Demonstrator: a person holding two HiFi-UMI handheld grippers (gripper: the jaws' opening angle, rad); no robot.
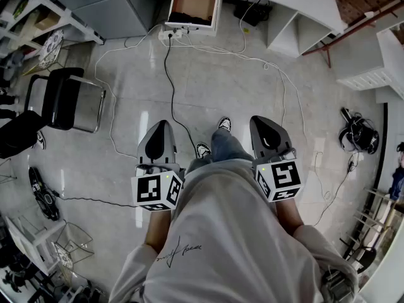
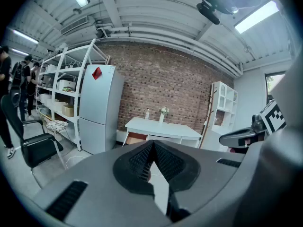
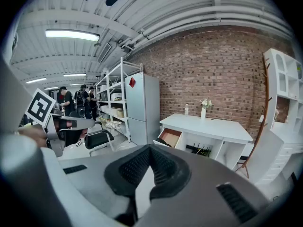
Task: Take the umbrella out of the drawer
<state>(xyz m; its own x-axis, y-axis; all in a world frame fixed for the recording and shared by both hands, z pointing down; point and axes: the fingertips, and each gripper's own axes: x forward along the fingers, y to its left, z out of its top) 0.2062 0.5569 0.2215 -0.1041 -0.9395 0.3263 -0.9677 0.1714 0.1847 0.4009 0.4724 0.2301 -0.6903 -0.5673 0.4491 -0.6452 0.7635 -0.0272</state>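
Distance is the main thing in the head view: the drawer (image 1: 216,8) stands pulled out at 12 o'clock, well apart from me across open floor. A dark shape along its front edge I take for the umbrella (image 1: 189,16). My left gripper (image 1: 161,126) and right gripper (image 1: 261,120) are held in front of my waist and point that way. A cable (image 1: 170,81) runs from the drawer's foot back toward my shoes, and a chair (image 1: 69,100) sits at 10 o'clock.

The left gripper view shows its jaws pressed together, tips meeting, nothing between them. The desk (image 2: 161,126) is dead ahead, but my own jaws cover most of the drawer, and I cannot find the umbrella here.

The right gripper view shows the same state, pads together and empty. Here the drawer shows from the side at 12 o'clock above the jaw tips, with the dark shape lying low inside. No cable is visible here or in the left gripper view.

I judge the cable the main risk, since I could catch a foot on it walking in. Reaching the drawer with jaws not yet spread would only knock the umbrella deeper. A pinch on loose fabric rather than the body could also slip.
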